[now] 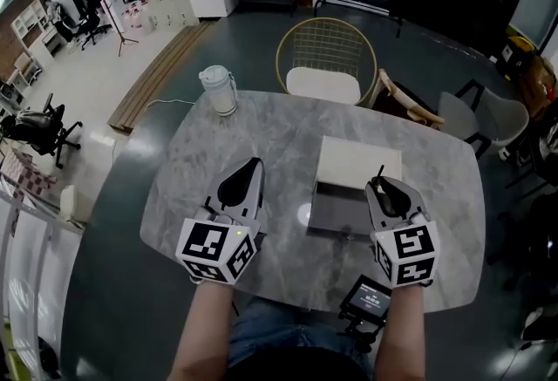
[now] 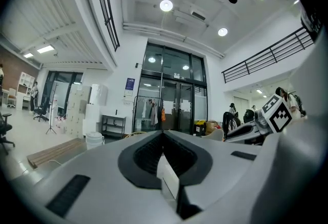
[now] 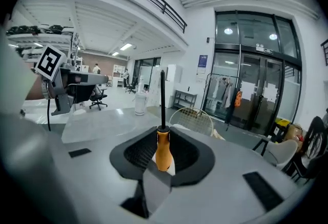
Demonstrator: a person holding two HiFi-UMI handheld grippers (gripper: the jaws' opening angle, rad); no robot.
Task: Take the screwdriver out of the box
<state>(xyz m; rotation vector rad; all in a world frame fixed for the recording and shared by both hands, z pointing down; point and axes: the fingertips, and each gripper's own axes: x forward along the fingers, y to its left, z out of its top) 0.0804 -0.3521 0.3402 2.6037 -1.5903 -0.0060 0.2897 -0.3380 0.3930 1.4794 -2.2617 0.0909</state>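
Around us, a white lidded jug (image 1: pixel 218 89) stands near the far left edge of the grey marble table (image 1: pixel 174 196), well apart from everything else. A chair with a gold wire back (image 1: pixel 324 48) is pulled up at the far side, and a grey chair (image 1: pixel 488 118) stands off the right corner. A small device with a lit screen (image 1: pixel 366 296) sits at the near edge, just beside our right wrist. Nothing lies between the grippers and the box.

The box (image 1: pixel 336 212) lies open in the middle of the table, its cream lid (image 1: pixel 357 163) folded back on the far side. What we can see of its shallow tray past the right gripper is plain grey lining.

Our right gripper (image 3: pixel 163 133) is clamped partway closed on the orange handle of the screwdriver (image 3: pixel 162 151), whose black shaft sticks out beyond the jaw tips. In the head view the tool is out of the box, held over its right front part. Our left gripper (image 2: pixel 164 133) is held to the left of the box, jaws together with nothing between them.
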